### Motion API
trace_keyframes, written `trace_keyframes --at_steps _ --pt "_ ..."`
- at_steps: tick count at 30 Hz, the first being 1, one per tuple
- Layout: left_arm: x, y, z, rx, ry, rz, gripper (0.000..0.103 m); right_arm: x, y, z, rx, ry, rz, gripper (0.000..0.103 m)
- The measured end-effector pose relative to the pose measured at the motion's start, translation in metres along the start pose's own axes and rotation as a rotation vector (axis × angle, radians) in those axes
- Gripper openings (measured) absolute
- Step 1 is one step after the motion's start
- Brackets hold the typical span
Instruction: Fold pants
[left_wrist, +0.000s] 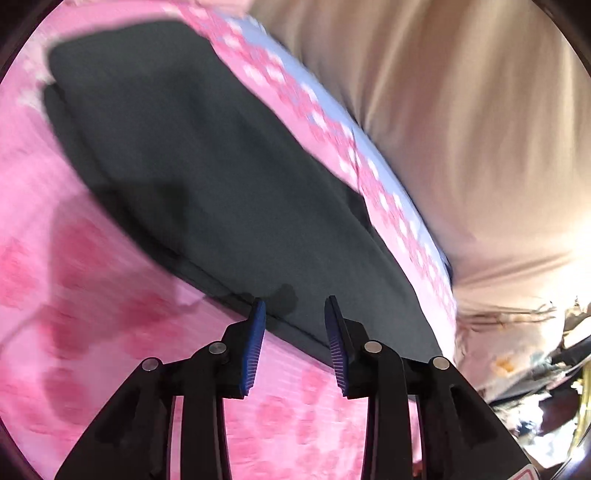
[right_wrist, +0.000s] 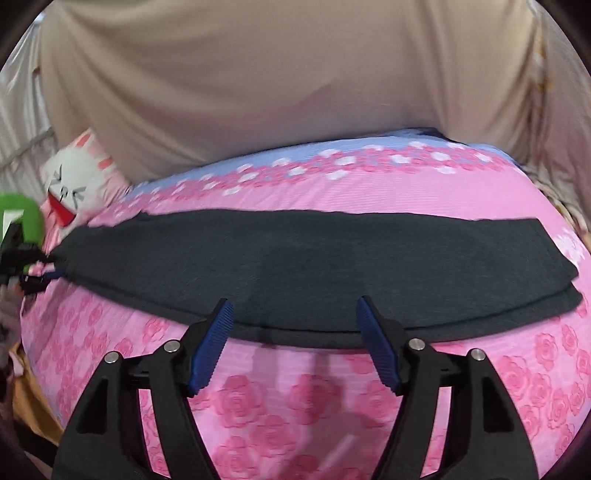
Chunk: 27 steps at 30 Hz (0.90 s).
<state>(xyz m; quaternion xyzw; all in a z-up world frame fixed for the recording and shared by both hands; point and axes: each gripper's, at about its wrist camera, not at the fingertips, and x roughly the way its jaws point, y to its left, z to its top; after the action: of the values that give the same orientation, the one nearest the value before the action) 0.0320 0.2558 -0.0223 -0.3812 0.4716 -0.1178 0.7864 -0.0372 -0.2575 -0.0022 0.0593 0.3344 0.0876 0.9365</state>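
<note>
Dark grey pants (right_wrist: 314, 266) lie flat as a long folded strip across a pink rose-print bed cover (right_wrist: 295, 406). My right gripper (right_wrist: 294, 303) is open just in front of the strip's near edge, around its middle, with only that edge showing between the blue pads and nothing clamped. In the left wrist view the pants (left_wrist: 221, 184) run away to the upper left. My left gripper (left_wrist: 294, 306) is open over their near end, its tips above the hem without pinching it. Its black fingers (right_wrist: 37, 275) also show at the strip's left end.
A person in a beige top (right_wrist: 277, 74) stands close behind the bed, on its far side. A white plush rabbit (right_wrist: 74, 181) sits at the far left corner. The cover has a pale blue flowered border (right_wrist: 332, 158) along the far edge. Clutter (left_wrist: 535, 369) lies beyond the bed.
</note>
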Motion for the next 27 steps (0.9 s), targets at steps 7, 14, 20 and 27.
trace_keyframes --at_steps 7,14,20,27 --pt "0.024 0.003 0.004 -0.088 0.052 -0.029 0.03 -0.002 -0.003 -0.003 0.038 0.0 0.02 0.074" --pt "0.023 -0.005 -0.01 -0.104 0.115 0.019 0.04 -0.004 -0.005 -0.003 0.057 -0.011 0.024 0.077" --pt "0.033 -0.007 -0.006 -0.139 0.113 0.005 0.04 -0.004 -0.004 -0.002 0.063 -0.015 0.02 0.077" --pt "0.04 -0.022 -0.005 -0.122 0.126 0.005 0.04 -0.005 -0.006 -0.003 0.069 -0.021 0.018 0.078"
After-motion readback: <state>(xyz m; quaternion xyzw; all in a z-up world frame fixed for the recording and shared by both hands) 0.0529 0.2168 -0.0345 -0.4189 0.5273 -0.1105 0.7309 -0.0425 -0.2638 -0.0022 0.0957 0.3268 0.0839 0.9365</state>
